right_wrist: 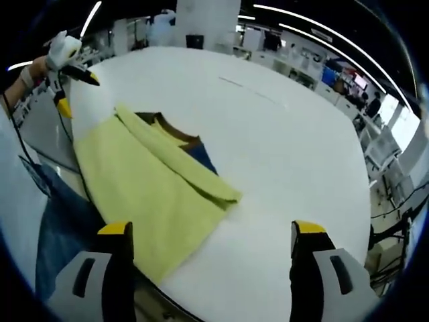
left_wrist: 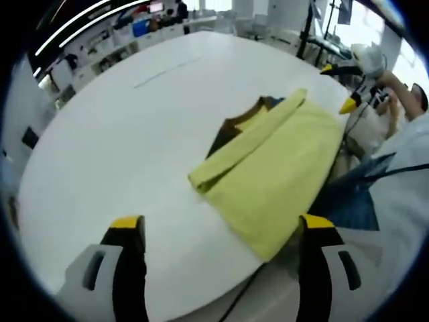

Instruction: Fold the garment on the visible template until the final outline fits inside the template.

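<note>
yellow garment [left_wrist: 278, 171] lies partly folded on the white table [left_wrist: 120, 134], at the edge nearest the person, one long flap turned over its middle — a dark brown and blue collar area [right_wrist: 184, 144] shows beneath. left gripper [left_wrist: 221, 235] and right gripper [right_wrist: 211, 241] hover above the table, jaws apart, holding nothing.

one yellow garment [left_wrist: 281, 168], one white table [left_wrist: 120, 134], two tools.
</note>
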Available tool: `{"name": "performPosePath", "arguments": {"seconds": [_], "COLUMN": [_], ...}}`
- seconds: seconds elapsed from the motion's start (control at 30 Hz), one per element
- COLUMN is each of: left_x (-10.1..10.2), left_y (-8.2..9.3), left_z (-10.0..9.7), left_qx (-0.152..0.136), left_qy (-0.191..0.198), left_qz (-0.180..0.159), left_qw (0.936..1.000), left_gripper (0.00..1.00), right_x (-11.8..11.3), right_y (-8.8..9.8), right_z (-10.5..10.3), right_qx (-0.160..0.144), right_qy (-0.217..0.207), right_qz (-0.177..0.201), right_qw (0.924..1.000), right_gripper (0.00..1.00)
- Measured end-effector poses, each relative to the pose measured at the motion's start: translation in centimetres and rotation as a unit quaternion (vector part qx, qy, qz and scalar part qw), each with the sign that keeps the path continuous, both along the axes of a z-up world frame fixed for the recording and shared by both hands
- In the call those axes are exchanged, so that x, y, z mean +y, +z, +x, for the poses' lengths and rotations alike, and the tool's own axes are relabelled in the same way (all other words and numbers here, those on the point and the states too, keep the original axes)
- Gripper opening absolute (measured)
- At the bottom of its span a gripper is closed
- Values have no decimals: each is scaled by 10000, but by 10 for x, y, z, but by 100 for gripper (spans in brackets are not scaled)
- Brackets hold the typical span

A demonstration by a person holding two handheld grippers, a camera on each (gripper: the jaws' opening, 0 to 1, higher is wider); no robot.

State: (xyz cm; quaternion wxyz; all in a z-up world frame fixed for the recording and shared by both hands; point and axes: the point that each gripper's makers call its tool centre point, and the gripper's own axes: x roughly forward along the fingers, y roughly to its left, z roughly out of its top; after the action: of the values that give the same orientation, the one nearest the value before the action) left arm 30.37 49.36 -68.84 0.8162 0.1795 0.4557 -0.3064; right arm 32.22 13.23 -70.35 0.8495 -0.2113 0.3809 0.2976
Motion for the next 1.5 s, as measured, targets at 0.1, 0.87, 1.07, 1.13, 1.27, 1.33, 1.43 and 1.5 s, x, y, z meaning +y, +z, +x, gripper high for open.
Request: {"name": "performPosePath", "arguments": {"seconds": [0.1,0.87,1.07,1.13,1.27,1.33,1.43,1.5], "left_x": [0,-5,-1,-1,0,-1,-3,-4], "left_y": [-1,-3,-3,-2,-3,-5,-8,-9], "left_z": [0,13,21,24,31,33,33,34], "left_qx": [23,7,-82,-145,-177,-179,-148,-166], "left_qy": [-28,-229,-167,-171,-179,-164,-173,-183], "left_qz": [34,-69,13,-3,-48,-101,-147,-178], "left_qw": [10000,9997,9998,9997,9997,9997,9996,9995], "left_gripper": [94,97,97,96,91,89,86,84], "right_x": [2,3,2,1,2,1,0,-1], "right_y": [0,7,5,5,4,3,2,1], "right_z": [0,15,18,20,23,25,28,29], "right_qx": [-3,-75,-62,-58,-70,-91,-107,-105], "right_qy": [64,38,-2,-28,-35,-46,-99,-118], "right_qz": [6,175,225,264,320,306,318,330], "right_qw": [10000,9998,9997,9996,9995,9995,9994,9993], "right_gripper": [100,100,100,100,100,99,94,93]}}
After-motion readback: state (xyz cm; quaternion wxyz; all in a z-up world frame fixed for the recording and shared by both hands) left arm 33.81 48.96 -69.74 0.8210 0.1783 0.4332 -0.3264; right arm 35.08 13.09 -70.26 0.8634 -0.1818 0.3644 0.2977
